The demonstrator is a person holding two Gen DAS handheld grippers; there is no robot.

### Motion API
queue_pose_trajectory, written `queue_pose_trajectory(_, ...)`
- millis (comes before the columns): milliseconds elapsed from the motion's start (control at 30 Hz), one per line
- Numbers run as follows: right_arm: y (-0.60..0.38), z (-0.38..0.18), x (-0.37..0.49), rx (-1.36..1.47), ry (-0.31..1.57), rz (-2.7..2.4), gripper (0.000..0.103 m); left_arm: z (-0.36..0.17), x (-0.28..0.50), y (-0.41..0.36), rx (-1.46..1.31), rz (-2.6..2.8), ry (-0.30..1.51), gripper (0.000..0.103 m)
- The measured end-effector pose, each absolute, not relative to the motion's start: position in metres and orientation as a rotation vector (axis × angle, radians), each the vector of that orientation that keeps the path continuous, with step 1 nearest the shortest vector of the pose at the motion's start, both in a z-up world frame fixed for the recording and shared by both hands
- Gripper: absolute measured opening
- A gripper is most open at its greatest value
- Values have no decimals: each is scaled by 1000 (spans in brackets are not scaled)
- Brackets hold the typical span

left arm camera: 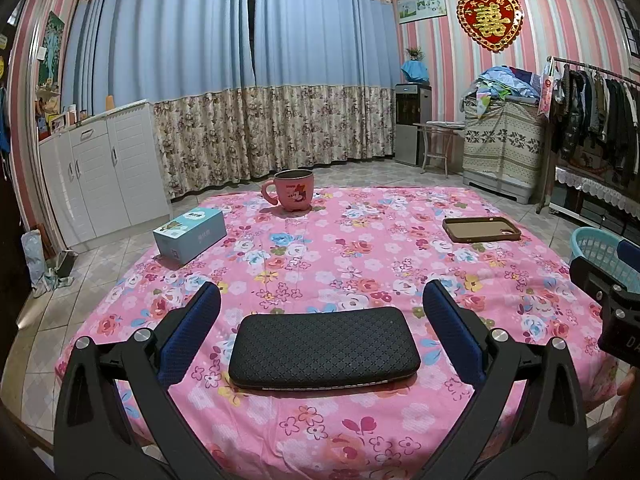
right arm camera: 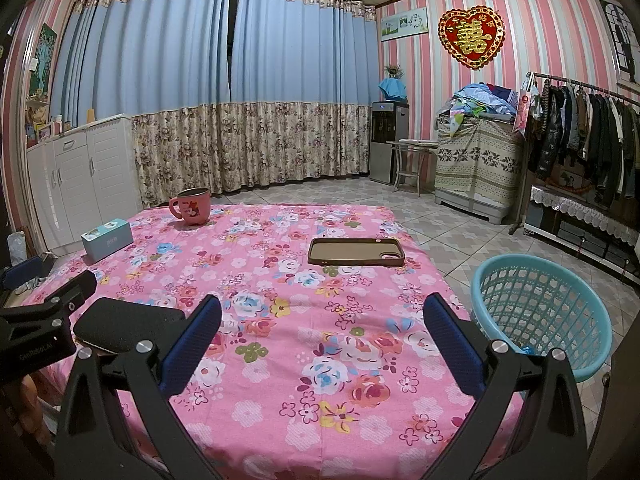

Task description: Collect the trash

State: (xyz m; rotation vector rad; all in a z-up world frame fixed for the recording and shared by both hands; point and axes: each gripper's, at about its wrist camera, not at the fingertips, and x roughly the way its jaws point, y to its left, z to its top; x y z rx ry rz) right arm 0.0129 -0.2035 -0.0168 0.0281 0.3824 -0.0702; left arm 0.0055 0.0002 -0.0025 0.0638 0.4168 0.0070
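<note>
Looking along the left gripper [left arm camera: 321, 320], its two blue-padded fingers [left arm camera: 200, 320] stand wide apart with nothing clasped. One black quilted case [left arm camera: 324, 350] lies flat on the counter [left arm camera: 360, 264] between them, touching neither pad. Four things rest on the pink flowered cloth in this view: that case, one blue box [left arm camera: 190, 234] at the left edge, one pink mug [left arm camera: 290, 190] upright at the far edge, and one brown phone case [left arm camera: 482, 229] lying flat toward the far right. One light-blue basket [left arm camera: 596, 252] shows at the right edge beyond the counter, partly hidden by the right gripper's body [left arm camera: 612, 308].

From the right wrist view, the right gripper [right arm camera: 322, 326] is likewise spread open and empty, its two fingers [right arm camera: 452, 332] hovering over bare cloth on the counter [right arm camera: 320, 400]. The same four things appear: the black quilted case [right arm camera: 124, 322] at near left, partly behind the left gripper's body [right arm camera: 48, 320], the blue box [right arm camera: 107, 239], the pink mug [right arm camera: 192, 207] and the brown phone case [right arm camera: 356, 252] near the middle. The light-blue basket [right arm camera: 540, 312] stands on the tiled floor just beside the counter's right edge; one small blue scrap [right arm camera: 527, 349] shows inside it, too small to identify.
</note>
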Motion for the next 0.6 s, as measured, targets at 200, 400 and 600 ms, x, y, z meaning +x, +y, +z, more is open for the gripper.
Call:
queue_pose_trajectory(200,-204,-14,14,26,379,-70,99,-3,6,-1,64,7,417,98)
queue_pose_trajectory(400,-204,-14,14,26,378,-70,99,-2,6,-1,62,5,417,98)
queue_pose_trajectory(600,-204,-14,14,27,377,-69,99,-2,6,-1,63,5,416,98)
